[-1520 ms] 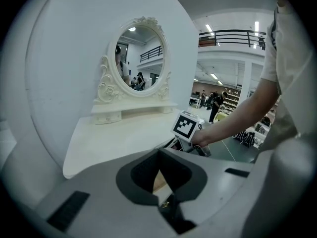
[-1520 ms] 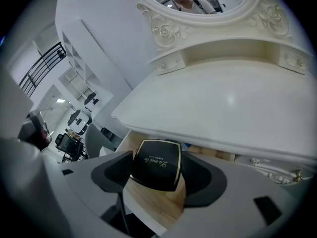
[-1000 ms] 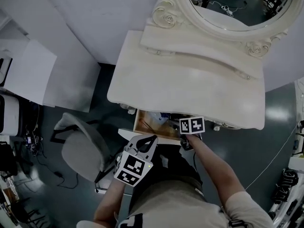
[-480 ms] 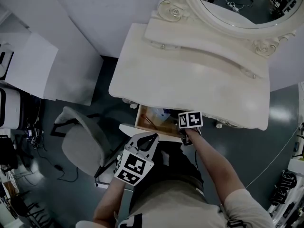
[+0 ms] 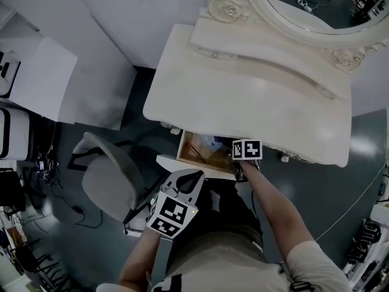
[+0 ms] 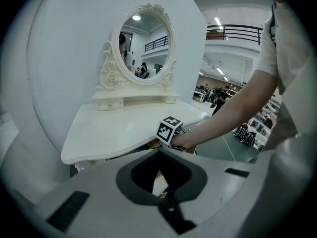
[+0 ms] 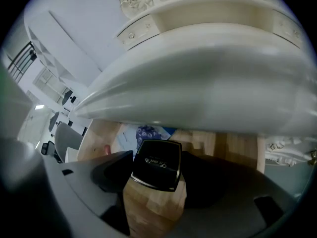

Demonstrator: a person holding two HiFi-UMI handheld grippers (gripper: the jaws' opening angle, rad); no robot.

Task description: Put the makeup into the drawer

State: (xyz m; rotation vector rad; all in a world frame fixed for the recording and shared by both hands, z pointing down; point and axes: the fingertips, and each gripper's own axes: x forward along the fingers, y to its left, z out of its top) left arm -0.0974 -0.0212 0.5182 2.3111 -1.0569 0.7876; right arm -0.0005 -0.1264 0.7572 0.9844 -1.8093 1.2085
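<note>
Under the front edge of the cream-white carved dressing table (image 5: pixel 243 102), the light wooden drawer (image 5: pixel 197 152) stands pulled out, and the right gripper (image 7: pixel 158 168) reaches down into it. Its jaws are closed on a flat black square makeup compact (image 7: pixel 157 160) with a silver rim and script lettering on its lid. The compact is inside the drawer, over the plank floor, though whether it touches the wood cannot be told. A blue printed card (image 7: pixel 148 132) lies farther back.

Compared with a second ago, this gripper's marker cube shows slightly smaller and deeper against the drawer opening, so the compact has come lower. The left gripper (image 6: pixel 159 151) has kept its place near the person's waist. Its jaws are pressed fully together with nothing between them, and it points toward the table and its oval mirror (image 6: pixel 144 46). A grey padded chair (image 5: pixel 106 181) stands left of the drawer, unmoved.
</note>
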